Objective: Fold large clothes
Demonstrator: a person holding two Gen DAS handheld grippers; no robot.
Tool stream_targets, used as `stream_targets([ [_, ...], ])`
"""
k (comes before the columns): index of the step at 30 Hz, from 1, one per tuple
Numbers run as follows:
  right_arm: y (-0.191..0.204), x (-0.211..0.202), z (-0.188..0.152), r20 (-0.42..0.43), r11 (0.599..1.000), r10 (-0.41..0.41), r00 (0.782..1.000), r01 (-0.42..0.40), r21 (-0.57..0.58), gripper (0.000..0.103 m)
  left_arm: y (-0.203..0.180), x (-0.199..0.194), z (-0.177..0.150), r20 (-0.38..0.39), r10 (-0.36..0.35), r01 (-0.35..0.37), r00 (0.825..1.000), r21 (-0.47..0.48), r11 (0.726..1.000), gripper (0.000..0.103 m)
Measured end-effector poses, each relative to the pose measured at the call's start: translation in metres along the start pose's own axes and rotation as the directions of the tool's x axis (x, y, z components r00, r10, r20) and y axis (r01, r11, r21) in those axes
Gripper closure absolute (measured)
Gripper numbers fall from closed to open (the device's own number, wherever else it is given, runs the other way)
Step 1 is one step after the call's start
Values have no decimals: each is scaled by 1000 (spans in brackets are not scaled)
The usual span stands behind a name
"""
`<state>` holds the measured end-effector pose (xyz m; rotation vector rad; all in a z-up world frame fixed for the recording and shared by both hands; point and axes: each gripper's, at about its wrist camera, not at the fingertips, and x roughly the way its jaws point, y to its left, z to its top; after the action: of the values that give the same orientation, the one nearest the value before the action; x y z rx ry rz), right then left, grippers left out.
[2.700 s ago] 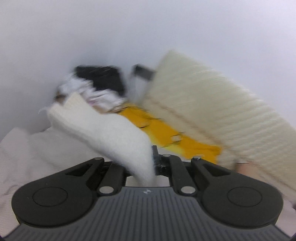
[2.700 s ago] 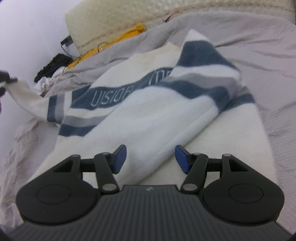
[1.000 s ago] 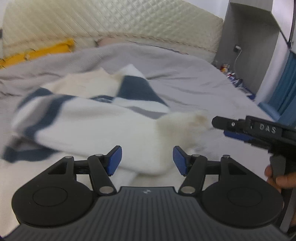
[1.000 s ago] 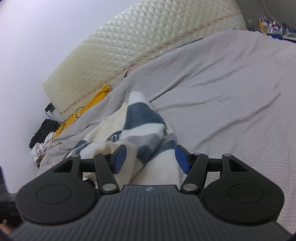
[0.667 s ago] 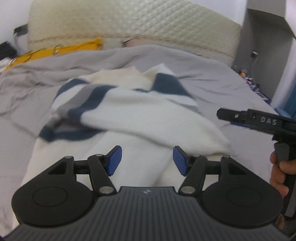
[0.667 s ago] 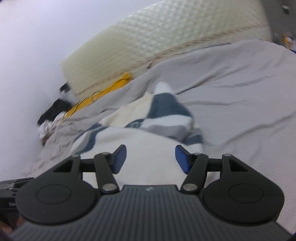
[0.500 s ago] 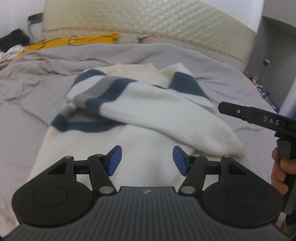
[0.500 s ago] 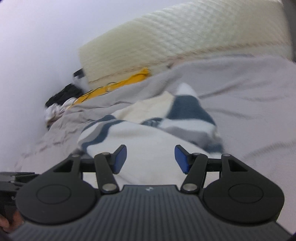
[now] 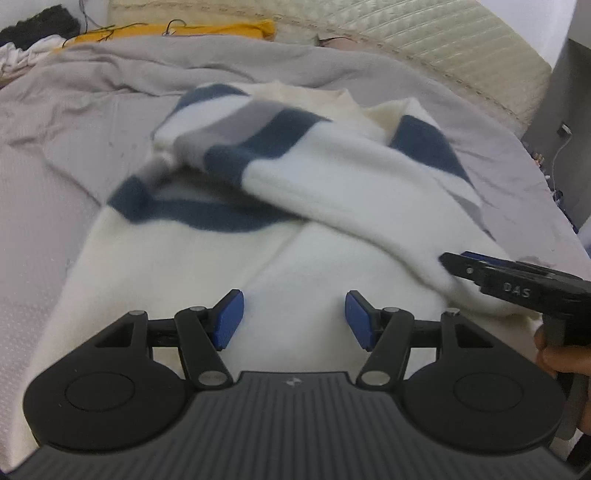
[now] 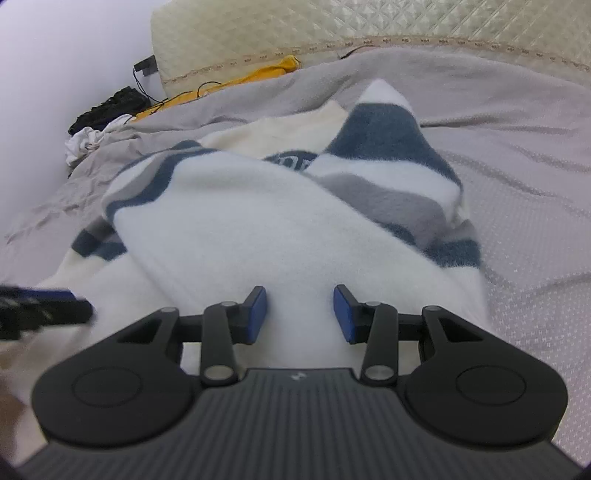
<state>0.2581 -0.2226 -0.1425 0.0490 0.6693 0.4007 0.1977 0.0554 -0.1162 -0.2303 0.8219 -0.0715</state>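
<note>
A white sweater (image 9: 295, 251) with navy and grey stripes lies on the grey bed cover (image 9: 74, 122), both sleeves folded across its body. My left gripper (image 9: 293, 319) is open and empty just above the sweater's lower body. My right gripper (image 10: 299, 314) is open with white sleeve cloth (image 10: 258, 236) between its pads; it also shows in the left wrist view (image 9: 517, 284) at the right, at the sleeve's cuff. The left gripper shows in the right wrist view (image 10: 44, 306) at the far left edge.
A cream quilted headboard (image 10: 332, 33) runs along the back. A yellow cloth (image 10: 258, 75) and a pile of black and white clothes (image 10: 99, 118) lie at the bed's head by the wall. A grey cabinet (image 9: 569, 110) stands at the right.
My left gripper let go of the left sleeve, which now lies across the sweater's body. Both grippers have dropped lower over the sweater, and the right gripper has come to the sleeve's cuff.
</note>
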Motion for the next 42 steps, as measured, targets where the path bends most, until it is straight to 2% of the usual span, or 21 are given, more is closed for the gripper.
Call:
stream_targets([
  [5,-1,-11,-3,4,1000,7,1000,-7,30,60,6,-11,-1,22,5,-3,1000,-48,999,36],
  [7,1,-13,-1,-7,1000,0,1000,0,26,59,10,-18,-2,29,47,-45,998,-67,997,36],
  [8,2,-17,-2,-10,1000,-11,1000,11,22,59,12,-22,-3,35,92,-89,995,-76,993,36],
  [10,1,-22,-4,-23,999,-22,999,23,37,59,23,-34,-3,56,190,-182,980,-116,976,36],
  [14,-4,-44,-15,-34,994,-27,999,30,107,59,53,-56,-2,63,293,-273,954,-222,936,36],
  [17,0,-61,-22,-38,992,-45,998,50,118,59,74,-68,-4,59,320,-290,945,-293,911,36],
  [20,7,-76,-28,-42,991,-71,997,75,114,53,92,-69,-12,26,310,-278,950,-373,885,36],
  [23,11,-88,-35,-42,988,-83,996,88,130,36,107,-72,-22,-12,319,-290,948,-447,846,36],
  [25,8,-94,-40,-40,981,-91,995,97,170,22,119,-75,-30,-23,298,-266,954,-524,809,36],
  [27,3,-95,-48,-59,968,-93,994,104,227,20,130,-75,-37,-38,251,-225,967,-591,775,36],
  [30,-3,-92,-57,-108,952,-89,990,116,283,21,136,-72,-46,-82,194,-201,978,-638,744,36],
  [33,-11,-98,-64,-105,923,-58,993,93,373,21,132,-68,-51,-107,77,-129,991,-655,745,36],
  [35,-18,-101,-68,-95,892,-25,995,65,447,20,126,-67,-53,-118,18,-90,993,-642,761,36],
  [37,-23,-103,-74,-92,856,14,996,36,516,20,121,-69,-55,-111,-27,-52,993,-644,764,36],
  [42,-31,-112,-86,-71,774,111,991,-41,632,20,121,-81,-62,-61,-162,73,985,-700,710,36],
])
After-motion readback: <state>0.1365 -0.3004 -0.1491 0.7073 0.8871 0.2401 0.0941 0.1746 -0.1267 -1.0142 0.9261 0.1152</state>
